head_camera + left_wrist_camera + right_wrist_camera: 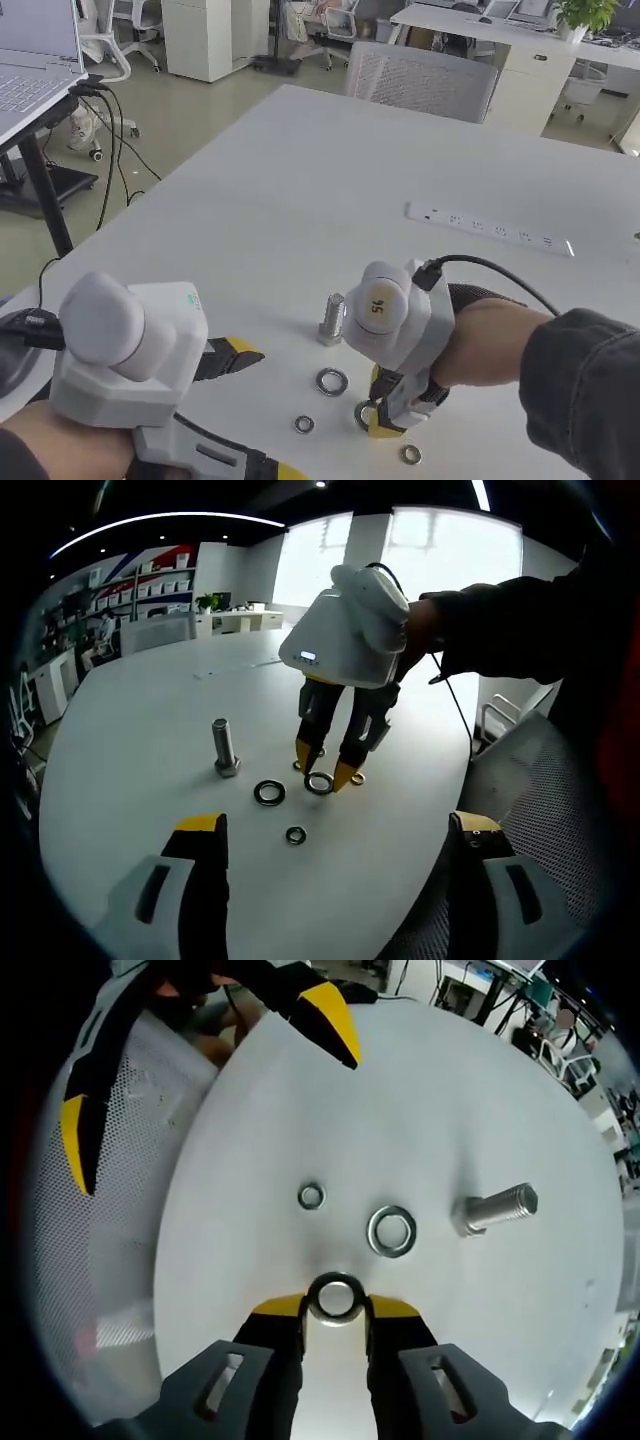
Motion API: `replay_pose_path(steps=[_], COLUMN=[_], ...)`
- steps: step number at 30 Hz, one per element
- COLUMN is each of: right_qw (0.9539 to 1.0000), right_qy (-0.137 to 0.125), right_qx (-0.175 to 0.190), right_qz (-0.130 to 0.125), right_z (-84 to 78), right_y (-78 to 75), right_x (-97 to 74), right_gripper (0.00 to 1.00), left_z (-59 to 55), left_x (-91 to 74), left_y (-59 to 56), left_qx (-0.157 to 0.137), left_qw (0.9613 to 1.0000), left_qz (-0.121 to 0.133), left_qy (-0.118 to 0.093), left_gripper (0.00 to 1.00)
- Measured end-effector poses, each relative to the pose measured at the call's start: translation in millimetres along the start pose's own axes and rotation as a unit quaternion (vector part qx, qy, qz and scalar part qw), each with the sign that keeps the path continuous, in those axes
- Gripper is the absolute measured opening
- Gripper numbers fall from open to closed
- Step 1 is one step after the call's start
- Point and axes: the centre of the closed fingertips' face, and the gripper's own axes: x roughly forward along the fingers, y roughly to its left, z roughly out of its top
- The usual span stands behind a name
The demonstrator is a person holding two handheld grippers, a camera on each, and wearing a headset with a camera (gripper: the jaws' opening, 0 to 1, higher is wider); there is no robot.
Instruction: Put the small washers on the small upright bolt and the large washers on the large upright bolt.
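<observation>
An upright silver bolt [332, 318] [224, 745] [495, 1210] stands on the white table [300, 200]. In front of it a large washer [331, 381] [268, 793] [391, 1230] and a small washer [304, 424] [295, 834] [311, 1196] lie flat. My right gripper [372, 415] [328, 778] [336, 1305] points down at the table, shut on a washer [362, 413] [318, 783] [336, 1297] pinched between its yellow tips. Another small washer [410, 455] lies just right of it. My left gripper [262, 410] [335, 825] hovers open near the front edge, holding nothing.
A white power strip [490, 228] lies further back on the right. Behind the table's far edge stands a mesh chair [420, 80]. A laptop [35, 60] sits on a stand to the far left, with cables hanging beneath it.
</observation>
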Motion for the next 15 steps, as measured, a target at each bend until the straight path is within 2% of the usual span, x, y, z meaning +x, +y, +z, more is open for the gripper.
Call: replay_pose_path(steps=[15], right_qw=[0.9999], right_qy=[-0.006], right_qx=[0.000], right_qz=[-0.010], right_z=[9.3], right_y=[-7.3], right_x=[-42.5], right_gripper=[0.23], left_z=[3.9], left_x=[0.4], left_y=[-0.9], left_qx=[0.002], left_qw=[1.0000], left_qz=[-0.004], left_qy=[-0.005], left_gripper=[0.91])
